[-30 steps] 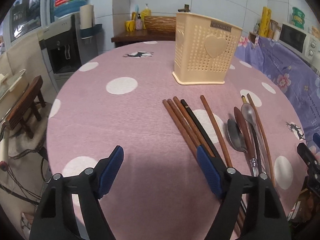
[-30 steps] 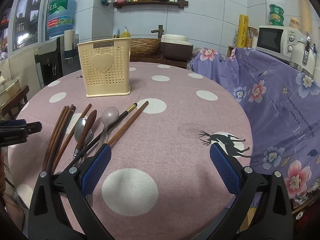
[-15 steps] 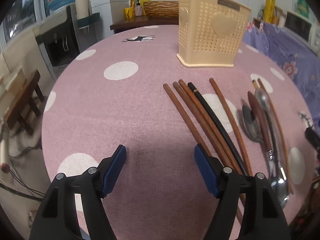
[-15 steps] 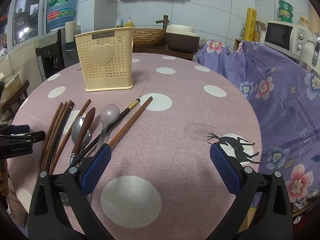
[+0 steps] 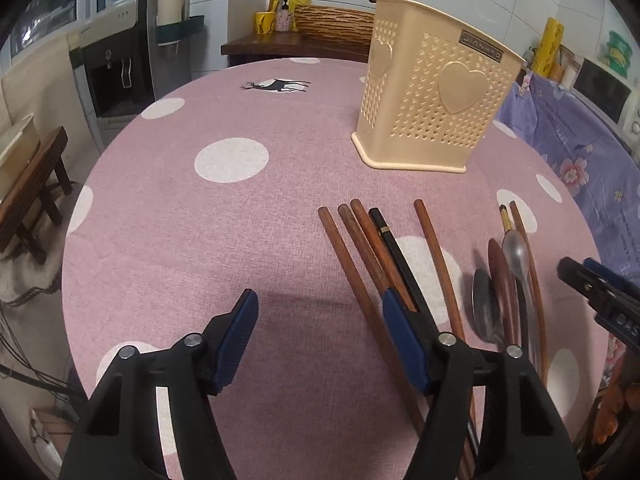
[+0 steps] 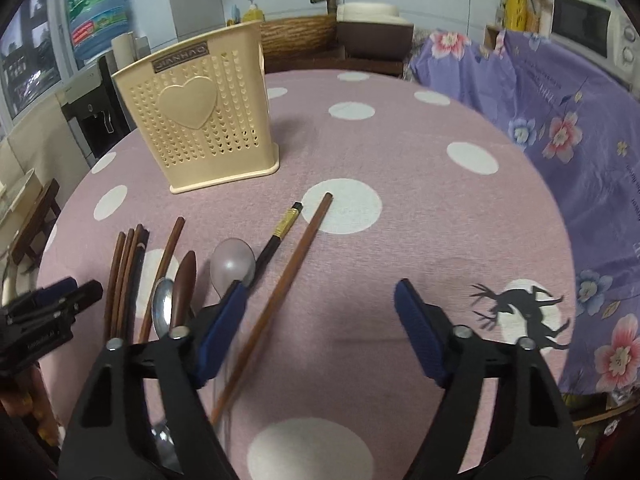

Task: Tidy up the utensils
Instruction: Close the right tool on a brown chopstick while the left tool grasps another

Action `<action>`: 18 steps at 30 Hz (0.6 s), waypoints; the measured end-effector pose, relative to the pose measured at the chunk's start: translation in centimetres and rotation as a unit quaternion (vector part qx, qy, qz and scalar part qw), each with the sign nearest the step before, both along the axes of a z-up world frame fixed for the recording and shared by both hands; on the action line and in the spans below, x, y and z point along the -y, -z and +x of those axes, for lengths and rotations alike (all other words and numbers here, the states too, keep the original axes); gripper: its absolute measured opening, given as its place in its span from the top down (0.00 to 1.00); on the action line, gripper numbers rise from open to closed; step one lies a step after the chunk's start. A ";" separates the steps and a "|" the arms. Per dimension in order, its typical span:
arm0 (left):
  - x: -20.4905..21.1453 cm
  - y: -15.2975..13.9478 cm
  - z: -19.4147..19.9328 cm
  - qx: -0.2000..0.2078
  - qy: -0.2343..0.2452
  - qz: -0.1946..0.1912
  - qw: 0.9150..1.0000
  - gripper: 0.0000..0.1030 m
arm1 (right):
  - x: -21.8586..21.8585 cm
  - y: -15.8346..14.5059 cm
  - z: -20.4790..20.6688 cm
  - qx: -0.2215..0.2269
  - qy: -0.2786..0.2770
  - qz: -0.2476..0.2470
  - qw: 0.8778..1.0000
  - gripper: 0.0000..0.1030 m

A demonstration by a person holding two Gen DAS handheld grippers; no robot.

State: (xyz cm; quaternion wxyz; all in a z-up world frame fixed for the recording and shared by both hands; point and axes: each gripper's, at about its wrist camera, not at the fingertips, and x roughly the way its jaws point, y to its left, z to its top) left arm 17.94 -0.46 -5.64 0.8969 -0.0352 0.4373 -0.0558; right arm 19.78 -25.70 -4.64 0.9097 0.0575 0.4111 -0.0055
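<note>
A cream perforated utensil holder point(image 5: 432, 108) point(image 6: 200, 120) stands upright at the back of the table. In front of it lie several brown and black chopsticks point(image 5: 372, 248) point(image 6: 128, 272), and right of them metal and wooden spoons point(image 5: 486, 304) point(image 6: 232, 264). My left gripper point(image 5: 319, 308) hovers over the left chopsticks with its jaws closing. The leftmost brown chopstick runs under the gap close to the right pad, and neither pad presses on it. My right gripper point(image 6: 320, 296) is closing too, above a single brown chopstick point(image 6: 296, 256) near its left pad, which it does not grip.
The round table has a pink cloth with white dots point(image 5: 224, 240). A purple floral cloth point(image 6: 580, 140) covers something on the right, with a microwave point(image 6: 588, 28) behind it. A water dispenser point(image 5: 116, 72) and a wooden stool point(image 5: 28, 200) stand to the left.
Both grippers' jaws have narrowed. The left gripper moved closer to the chopsticks. The right gripper swung left toward the utensils and tilted, so the holder now looks slanted.
</note>
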 end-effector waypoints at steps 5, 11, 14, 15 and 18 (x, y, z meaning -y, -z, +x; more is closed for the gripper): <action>-0.3 -0.4 0.6 0.001 -0.009 -0.009 1.000 0.44 | -0.5 0.2 3.1 -0.019 0.021 0.001 1.000 0.62; -0.3 -0.3 0.4 0.001 -0.007 -0.001 1.000 0.46 | -0.5 2.0 6.1 -0.060 0.037 0.014 0.997 0.76; -0.5 0.0 0.4 -0.001 -0.009 0.002 1.000 0.46 | -0.9 2.4 6.7 -0.059 0.042 -0.001 0.997 0.78; -0.6 0.1 0.4 -0.001 -0.010 0.002 1.000 0.46 | -0.9 2.4 6.8 -0.059 0.043 -0.004 0.997 0.78; -0.6 0.1 0.3 -0.003 -0.009 0.002 1.000 0.46 | -1.3 2.6 7.4 -0.055 0.042 -0.023 0.997 0.80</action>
